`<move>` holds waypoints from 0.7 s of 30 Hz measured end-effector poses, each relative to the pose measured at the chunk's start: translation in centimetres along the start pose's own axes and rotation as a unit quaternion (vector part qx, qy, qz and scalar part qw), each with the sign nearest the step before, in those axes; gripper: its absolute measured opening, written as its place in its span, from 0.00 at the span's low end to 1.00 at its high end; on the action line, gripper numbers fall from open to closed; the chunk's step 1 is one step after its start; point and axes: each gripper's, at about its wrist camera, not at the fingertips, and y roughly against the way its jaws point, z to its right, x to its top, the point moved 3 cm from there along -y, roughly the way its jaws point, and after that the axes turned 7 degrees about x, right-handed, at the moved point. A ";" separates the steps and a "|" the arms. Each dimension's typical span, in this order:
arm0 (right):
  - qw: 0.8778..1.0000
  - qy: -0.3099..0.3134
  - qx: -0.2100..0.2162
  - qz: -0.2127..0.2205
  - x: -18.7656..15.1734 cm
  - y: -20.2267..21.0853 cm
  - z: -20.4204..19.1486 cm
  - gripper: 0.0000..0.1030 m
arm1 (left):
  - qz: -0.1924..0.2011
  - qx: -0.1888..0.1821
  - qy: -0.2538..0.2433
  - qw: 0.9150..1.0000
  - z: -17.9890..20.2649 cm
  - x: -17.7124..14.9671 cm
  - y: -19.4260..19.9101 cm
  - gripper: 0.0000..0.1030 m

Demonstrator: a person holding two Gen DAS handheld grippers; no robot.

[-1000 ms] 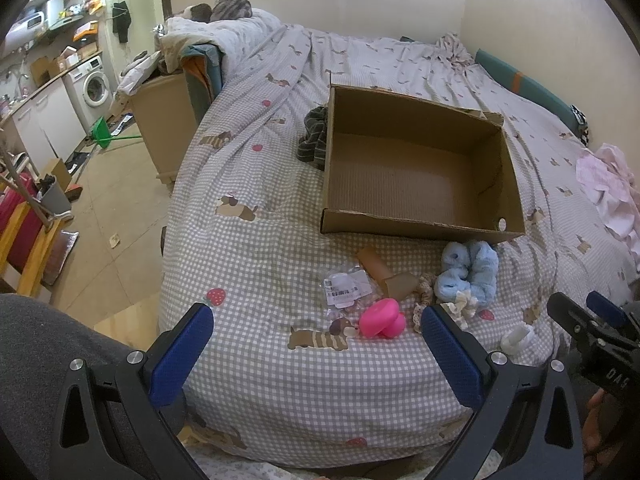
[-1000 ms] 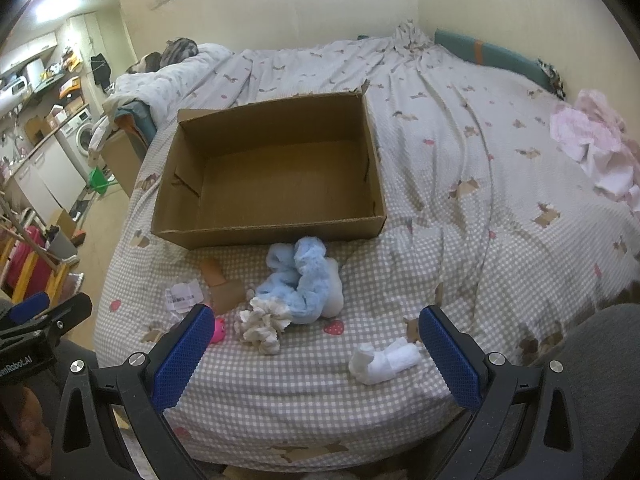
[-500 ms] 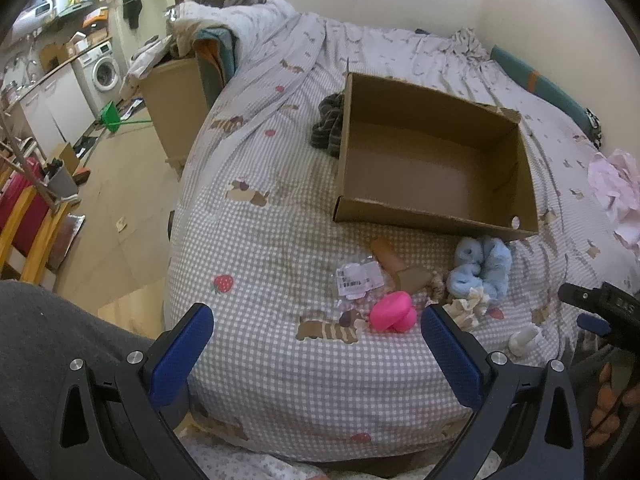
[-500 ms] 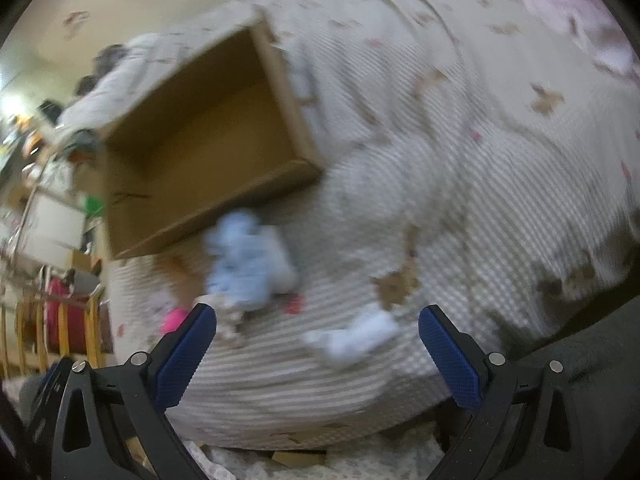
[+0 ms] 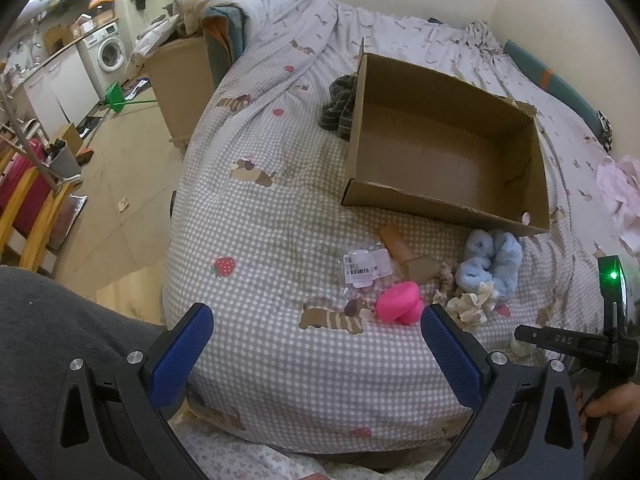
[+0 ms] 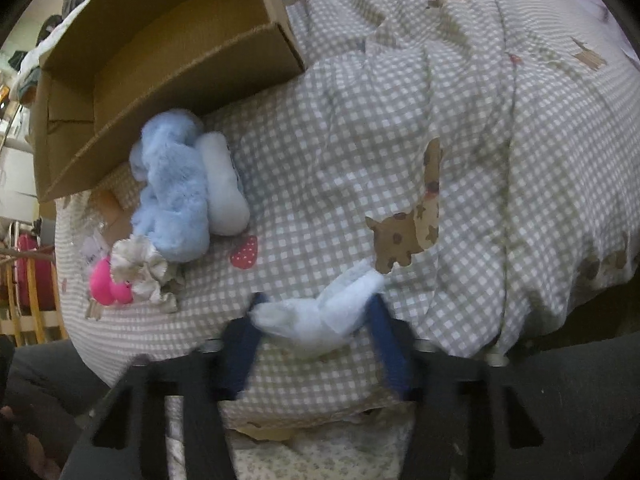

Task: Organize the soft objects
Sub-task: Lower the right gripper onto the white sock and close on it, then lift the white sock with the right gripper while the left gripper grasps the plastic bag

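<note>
Gingham bedspread [image 5: 280, 216], cardboard box [image 5: 440, 148], washing machine [image 5: 110, 49], tiled floor [image 5: 120, 152].

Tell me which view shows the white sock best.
The right wrist view: the white sock lies close and whole between the right gripper jaws, which flank it on the bedspread. The left wrist view shows only a small white sliver behind the right gripper's body.

Scrunchies [image 5: 490, 264] before box [image 5: 440, 208] on bed [image 5: 280, 240]
</note>
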 end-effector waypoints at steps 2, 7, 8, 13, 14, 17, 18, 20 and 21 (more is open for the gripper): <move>1.000 -0.009 0.011 0.008 0.0 0.0 0.1 0.30 | -0.003 0.004 0.001 1.000 -0.1 0.0 -0.1 1.00; 0.998 -0.018 0.048 0.042 -0.3 2.4 0.0 0.27 | -0.032 0.005 0.013 0.999 -0.8 0.5 -1.1 1.00; 0.997 -0.012 0.055 0.053 -0.2 3.1 -0.2 0.27 | -0.042 0.004 0.018 0.999 -1.1 0.7 -1.5 1.00; 0.988 0.024 0.100 0.112 0.5 7.9 -2.3 0.27 | -0.068 0.016 0.048 0.996 -2.4 1.7 -2.9 1.00; 0.986 0.032 0.111 0.120 0.8 8.6 -2.7 0.27 | -0.073 0.018 0.052 0.996 -2.5 1.8 -3.1 1.00; 0.979 0.059 0.137 0.138 1.5 10.4 -4.2 0.27 | -0.084 0.018 0.059 0.995 -2.5 2.1 -3.9 1.00; 0.977 0.068 0.143 0.143 1.9 11.1 -4.2 0.27 | -0.085 0.018 0.061 0.994 -2.5 2.3 -4.0 1.00; 0.973 0.087 0.154 0.152 2.9 11.8 -4.9 0.27 | -0.086 0.014 0.061 0.994 -2.3 2.6 -4.4 1.00; 0.970 0.095 0.158 0.156 3.2 11.9 -5.3 0.27 | -0.087 0.010 0.060 0.994 -2.1 2.9 -4.6 0.99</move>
